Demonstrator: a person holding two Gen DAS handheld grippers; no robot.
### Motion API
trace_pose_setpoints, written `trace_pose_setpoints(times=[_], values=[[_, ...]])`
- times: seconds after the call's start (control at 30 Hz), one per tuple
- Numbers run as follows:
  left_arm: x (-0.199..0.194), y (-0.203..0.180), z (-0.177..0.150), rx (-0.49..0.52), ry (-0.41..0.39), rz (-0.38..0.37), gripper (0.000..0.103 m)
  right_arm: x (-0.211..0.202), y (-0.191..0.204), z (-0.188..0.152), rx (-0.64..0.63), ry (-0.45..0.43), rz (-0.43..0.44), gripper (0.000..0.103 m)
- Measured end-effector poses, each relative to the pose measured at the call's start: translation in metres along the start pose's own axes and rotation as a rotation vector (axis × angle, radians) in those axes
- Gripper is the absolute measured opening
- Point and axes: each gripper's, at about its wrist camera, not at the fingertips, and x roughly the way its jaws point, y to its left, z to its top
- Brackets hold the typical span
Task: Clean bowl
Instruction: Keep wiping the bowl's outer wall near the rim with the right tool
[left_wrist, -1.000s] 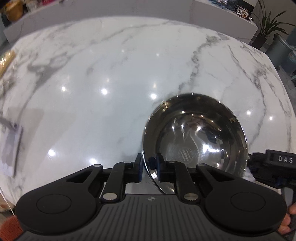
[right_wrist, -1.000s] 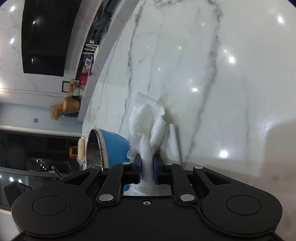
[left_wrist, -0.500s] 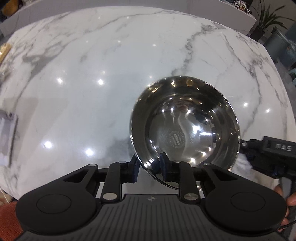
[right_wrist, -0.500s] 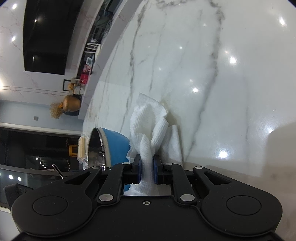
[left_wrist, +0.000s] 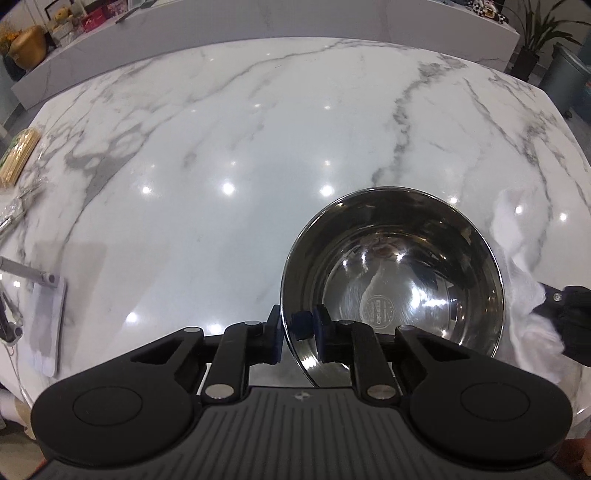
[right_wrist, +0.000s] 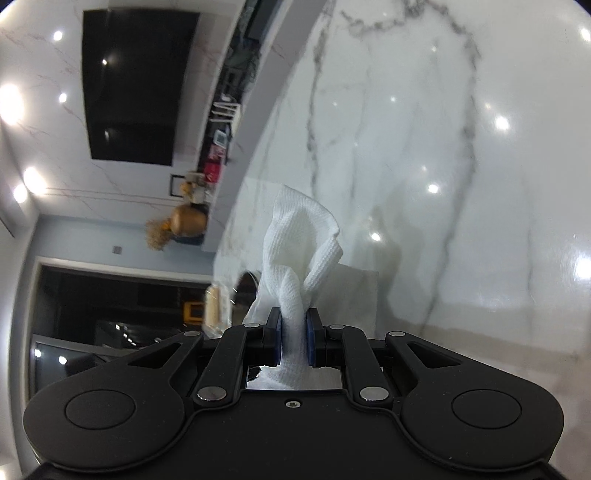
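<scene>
A shiny steel bowl is held by its near rim in my left gripper, one finger outside the wall and one inside. The bowl is tilted with its opening toward the camera, above the marble table. My right gripper is shut on a white paper towel, which sticks up crumpled from the jaws. In the left wrist view the towel and the right gripper's black tip are just right of the bowl's rim. A sliver of the bowl's rim shows left of the towel.
A flat grey device on a stand lies at the table's left edge, with a pack of sticks further back. Shelves and a gold vase stand beyond the table. A plant and bin are at the far right.
The right gripper has lifted the towel off the table and swung it up beside the bowl's rim. The left gripper has shifted the bowl, keeping its hold on the rim.
</scene>
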Motion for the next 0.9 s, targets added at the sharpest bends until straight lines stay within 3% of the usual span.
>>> trace_pose_setpoints(times=[0.3,0.6,0.7,0.8,0.9], values=[[0.004,-0.012,0.001,0.001,-0.013,-0.064,0.017,0.002,-0.012,-0.005,0.004,0.019,-0.155,0.012],[0.004,-0.002,-0.013,-0.128,0.028,-0.131,0.03,-0.004,-0.014,-0.012,0.0,0.02,-0.155,0.012],[0.0,-0.002,-0.015,-0.12,0.037,-0.131,0.03,-0.004,-0.008,-0.01,0.001,0.017,-0.16,0.012],[-0.002,-0.003,-0.016,-0.093,0.033,-0.124,0.02,-0.006,-0.006,-0.01,-0.001,0.008,-0.15,0.012],[-0.003,-0.005,-0.015,-0.065,0.03,-0.111,0.018,-0.013,-0.004,-0.008,-0.003,-0.028,-0.113,0.012]])
